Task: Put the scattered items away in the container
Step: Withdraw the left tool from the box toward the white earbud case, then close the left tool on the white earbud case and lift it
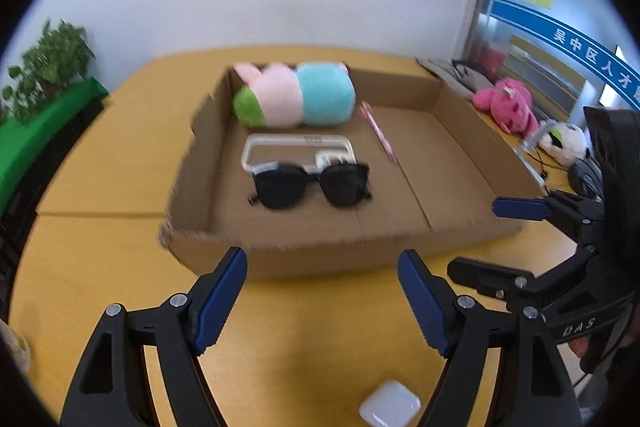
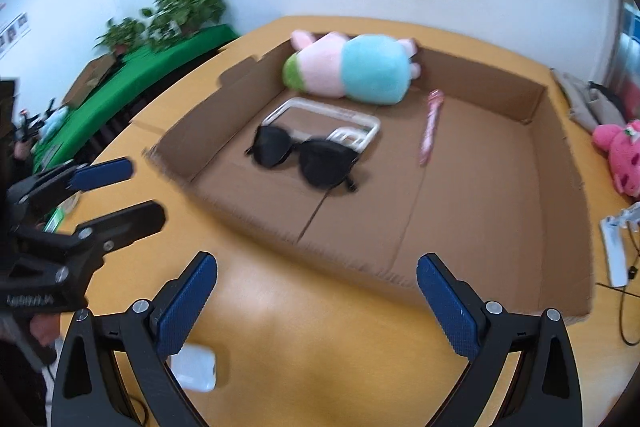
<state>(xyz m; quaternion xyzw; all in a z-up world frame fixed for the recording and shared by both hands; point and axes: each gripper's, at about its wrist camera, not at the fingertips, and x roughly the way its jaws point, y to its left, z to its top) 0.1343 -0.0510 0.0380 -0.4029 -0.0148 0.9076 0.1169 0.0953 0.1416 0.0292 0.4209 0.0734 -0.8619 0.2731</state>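
A yellow wooden table (image 1: 100, 163) carries a shallow cardboard box (image 1: 452, 131) that fills the middle of both views. Against the box's far wall lies a plush toy (image 1: 296, 95) in green, pink and pale blue bands. Just nearer than it rests a clear phone case (image 1: 298, 151), and a pair of black sunglasses (image 1: 312, 185) sits overlapping the case's near edge. To the right of these, a pink pen (image 1: 378, 131) lies on the box floor, apart from the rest.

Both grippers hang over the table on the near side of the box, outside it. The left gripper (image 1: 322, 303) has its blue-padded fingers spread wide with nothing between them; the right gripper (image 2: 316, 307) is likewise spread and holds nothing.

One item lies outside the box: a small white case (image 1: 390, 409) (possibly an earbud case, though it is blurred) on the table at the near edge, beneath the left gripper.
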